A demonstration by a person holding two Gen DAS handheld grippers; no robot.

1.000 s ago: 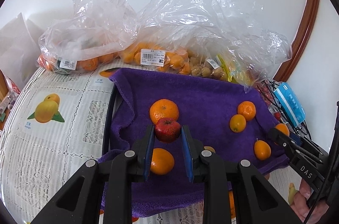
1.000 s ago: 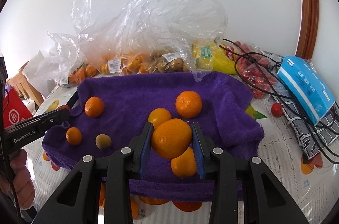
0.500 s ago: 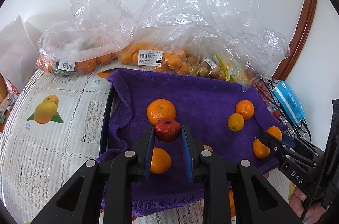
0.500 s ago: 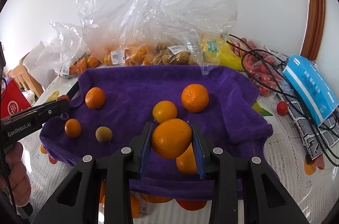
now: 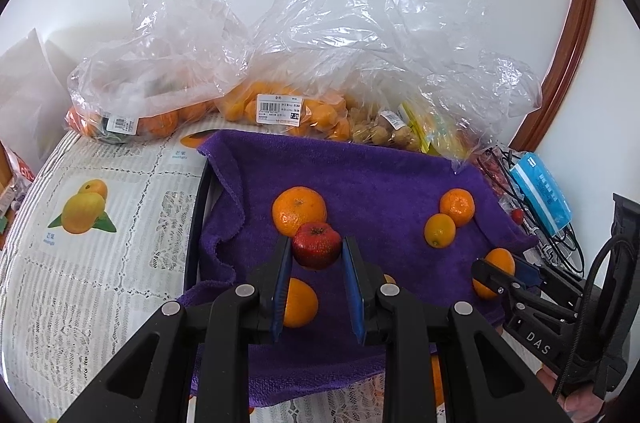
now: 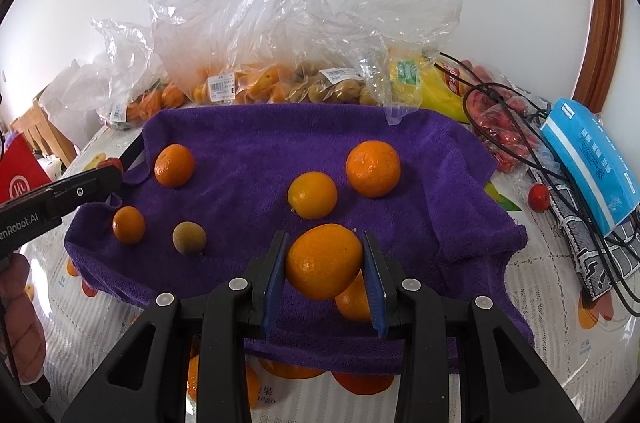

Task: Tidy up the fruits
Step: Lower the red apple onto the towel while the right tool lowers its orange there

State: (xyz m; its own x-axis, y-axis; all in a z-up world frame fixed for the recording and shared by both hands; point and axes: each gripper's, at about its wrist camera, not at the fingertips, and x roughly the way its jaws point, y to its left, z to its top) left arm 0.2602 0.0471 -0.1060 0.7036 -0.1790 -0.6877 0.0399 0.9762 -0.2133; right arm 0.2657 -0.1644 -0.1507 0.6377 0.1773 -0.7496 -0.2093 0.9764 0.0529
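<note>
So the small red round fruit (image 5: 317, 245) is clamped tight between the blue pads of the left gripper (image 5: 316, 265), held up over the crumpled purple terry towel (image 5: 360, 179). A big dimpled orange mandarin (image 5: 299, 210) is seen just behind it at 11 o'clock. Over on the right gripper (image 6: 324, 273), an oval smooth orange citrus (image 6: 324, 261) is pinched between the pads. A small brown round fruit (image 6: 189, 238) is parked on the towel at 9 o'clock.

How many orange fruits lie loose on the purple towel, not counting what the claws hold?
5: two near the purple towel's left edge; two right of centre; one partly hidden behind the right claw's orange. More may be hidden.
</note>
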